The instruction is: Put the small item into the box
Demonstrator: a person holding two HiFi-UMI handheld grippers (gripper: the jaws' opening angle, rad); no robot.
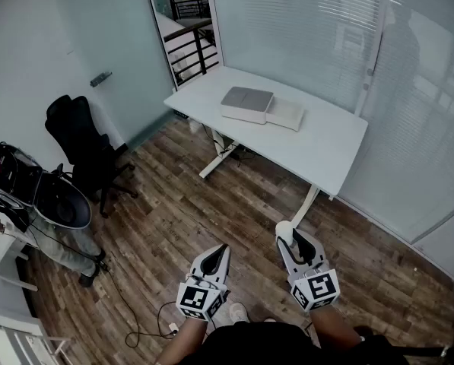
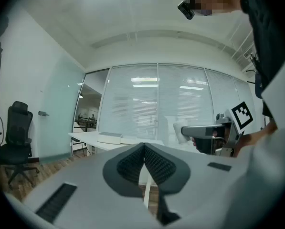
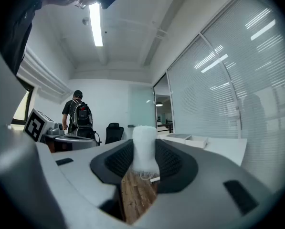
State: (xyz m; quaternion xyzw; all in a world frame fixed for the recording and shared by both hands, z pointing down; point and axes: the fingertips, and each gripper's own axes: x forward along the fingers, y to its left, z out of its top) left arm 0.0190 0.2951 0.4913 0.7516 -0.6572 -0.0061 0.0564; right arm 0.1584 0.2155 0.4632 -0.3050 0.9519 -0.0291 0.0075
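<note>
Jaws of your left gripper (image 2: pixel 144 146) are pressed together tip to tip, with nothing between them. Your right gripper (image 3: pixel 144 152) is closed on the small item (image 3: pixel 144 144), a pale, soft-looking white roll that stands upright between the dark ribbed pads and rises above their tips. In the head view you hold both grippers low in front of your body over the wood floor (image 1: pixel 173 219), side by side and a little apart. The white item shows as a pale knob at the front of the right one. The box (image 1: pixel 247 103) is well away from both grippers. It lies on the white table (image 1: pixel 325 147) across the room, near the far edge by the glass wall, flat and grey-topped, with a paler open piece (image 1: pixel 285 115) touching its right side. From the right gripper view the box sits beyond the item and to its right, low on the tabletop. A black office chair (image 1: pixel 82 139) stands to the left of the table near the wall. A person with a backpack (image 3: pixel 79 116) stands with their back turned behind your left gripper.
</note>
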